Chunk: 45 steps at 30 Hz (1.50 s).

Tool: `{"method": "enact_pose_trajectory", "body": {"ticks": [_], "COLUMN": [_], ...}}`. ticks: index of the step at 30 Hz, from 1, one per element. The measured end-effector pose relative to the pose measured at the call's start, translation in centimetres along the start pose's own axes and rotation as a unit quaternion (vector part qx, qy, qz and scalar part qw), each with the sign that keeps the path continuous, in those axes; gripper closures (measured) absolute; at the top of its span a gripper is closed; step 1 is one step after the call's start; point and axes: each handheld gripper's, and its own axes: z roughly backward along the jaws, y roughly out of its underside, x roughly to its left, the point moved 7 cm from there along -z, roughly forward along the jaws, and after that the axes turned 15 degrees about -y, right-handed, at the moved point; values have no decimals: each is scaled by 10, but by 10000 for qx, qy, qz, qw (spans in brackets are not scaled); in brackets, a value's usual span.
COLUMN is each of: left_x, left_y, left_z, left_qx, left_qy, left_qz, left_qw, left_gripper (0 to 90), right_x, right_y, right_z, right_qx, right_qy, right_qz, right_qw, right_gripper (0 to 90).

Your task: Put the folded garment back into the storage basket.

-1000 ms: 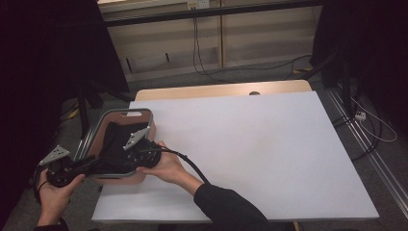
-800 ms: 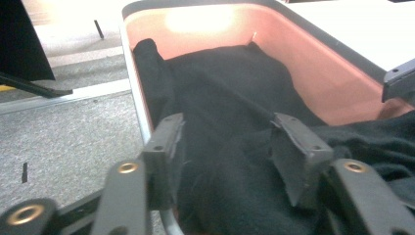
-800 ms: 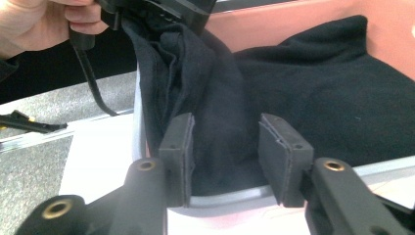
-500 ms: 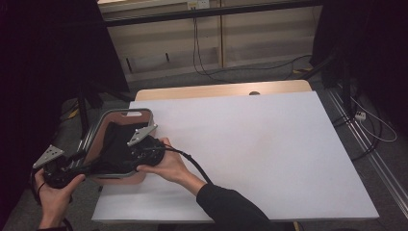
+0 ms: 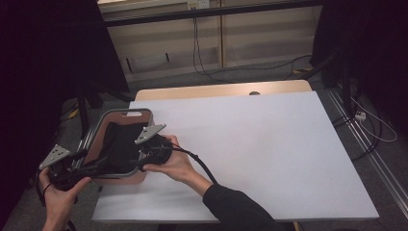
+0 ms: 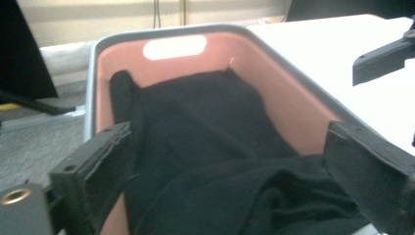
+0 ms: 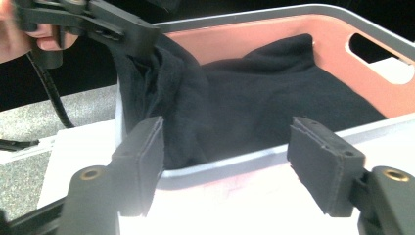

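I see a white table (image 5: 269,154) with a wooden far edge (image 5: 216,91). Behind it, black cables (image 5: 202,53) trail over the grey floor (image 5: 192,79).

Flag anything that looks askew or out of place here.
The black cloth is not fully inside the basket: one bunched fold climbs over the rim at the corner by the left gripper. The basket itself overhangs the table's left edge.

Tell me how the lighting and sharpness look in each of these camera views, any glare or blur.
High view: dim, with dark surroundings; the white table is the brightest area. Left gripper view: soft overall, the black cloth shows little fold detail, and the basket handle slot is blown out white. Right gripper view: the table surface below the jaws glares to pure white, while the cloth stays fairly readable.
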Motion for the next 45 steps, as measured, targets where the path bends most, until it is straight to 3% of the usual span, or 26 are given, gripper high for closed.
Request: {"method": "enact_pose_trajectory", "body": {"ticks": [2,4,6,10,15,19,28,33,36,40,45], "left_x": [-3,-4,-8,-19,-36,-45,-67,-77,-85,-95,-107], "left_y": [-2,-3,-5,-5,-6,-10,-9,-11,-12,-11,-13], "left_z": [1,2,4,5,8,8,1,-3,-5,-7,-8], "left_qx": [-63,-87,-137,-86,-102,-193,-221,-236,-226,-203,-214], "left_qy": [-13,-73,46,68,369,362,477,507,598,655,760], "left_qz": [96,47,121,-115,-286,-262,-415,-341,-356,-522,-520], "left_qw": [9999,9999,9998,9999,9989,9988,9978,9979,9973,9963,9955], "left_gripper": [34,33,33,33,34,33,34,35,34,35,35], "right_x": [-2,-2,-2,-2,-3,-2,-10,-10,-12,-14,-16], "right_y": [1,3,3,5,8,10,27,33,37,43,52], "right_z": [2,5,7,12,18,24,35,46,55,61,72], "right_qx": [44,82,100,57,67,52,155,108,64,36,99], "right_qy": [34,55,164,171,256,305,739,986,1071,1145,1323], "right_qz": [-18,-49,-38,-62,-58,-48,-205,-229,-268,-382,-434], "right_qw": [10000,9999,9998,9998,9996,9995,9969,9948,9939,9927,9902], "right_gripper": [229,210,178,154,120,105,72,23,35,61,60]}}
